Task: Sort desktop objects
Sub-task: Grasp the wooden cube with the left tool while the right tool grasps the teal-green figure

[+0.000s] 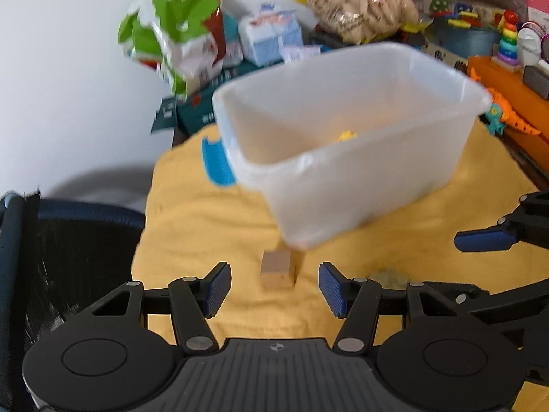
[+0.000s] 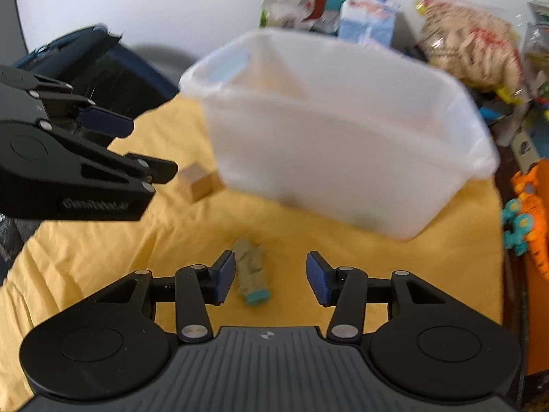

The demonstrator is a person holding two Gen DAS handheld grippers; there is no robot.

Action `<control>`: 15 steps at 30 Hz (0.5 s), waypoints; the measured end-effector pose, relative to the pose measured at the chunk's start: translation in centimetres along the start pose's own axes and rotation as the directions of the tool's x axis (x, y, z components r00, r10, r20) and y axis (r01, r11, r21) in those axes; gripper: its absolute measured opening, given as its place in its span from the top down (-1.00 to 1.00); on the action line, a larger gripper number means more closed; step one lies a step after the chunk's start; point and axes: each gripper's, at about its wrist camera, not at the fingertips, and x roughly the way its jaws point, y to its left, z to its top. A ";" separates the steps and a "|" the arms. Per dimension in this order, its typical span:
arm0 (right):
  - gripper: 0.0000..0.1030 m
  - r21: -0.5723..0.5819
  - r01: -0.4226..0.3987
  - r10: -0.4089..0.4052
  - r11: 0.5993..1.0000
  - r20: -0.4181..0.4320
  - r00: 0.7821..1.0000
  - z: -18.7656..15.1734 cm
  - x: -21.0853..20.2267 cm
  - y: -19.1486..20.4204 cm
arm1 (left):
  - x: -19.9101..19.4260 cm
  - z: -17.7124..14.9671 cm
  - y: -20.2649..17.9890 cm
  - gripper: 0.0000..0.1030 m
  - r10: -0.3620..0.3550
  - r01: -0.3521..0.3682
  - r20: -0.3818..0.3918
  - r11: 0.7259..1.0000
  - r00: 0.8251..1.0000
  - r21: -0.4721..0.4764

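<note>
Between my left tongs (image 1: 274, 288) lies the wooden block (image 1: 277, 270) on the cloth (image 1: 206, 240), the plastic bin (image 1: 343, 158) just behind it. Between my right tongs (image 2: 271, 279), nearer the left pad, lies a small toy glove (image 2: 252, 274).

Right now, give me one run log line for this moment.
left hand-held gripper: open, wooden block between jaws | right hand-held gripper: open, over small toy | bin: behind
</note>
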 end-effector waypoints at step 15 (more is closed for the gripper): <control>0.24 0.028 0.001 0.002 1.000 -0.112 0.994 -0.7 5.9 0.7 | 5.8 -0.4 0.7 -0.18 -0.036 0.034 -0.057 0.999 0.998 -0.039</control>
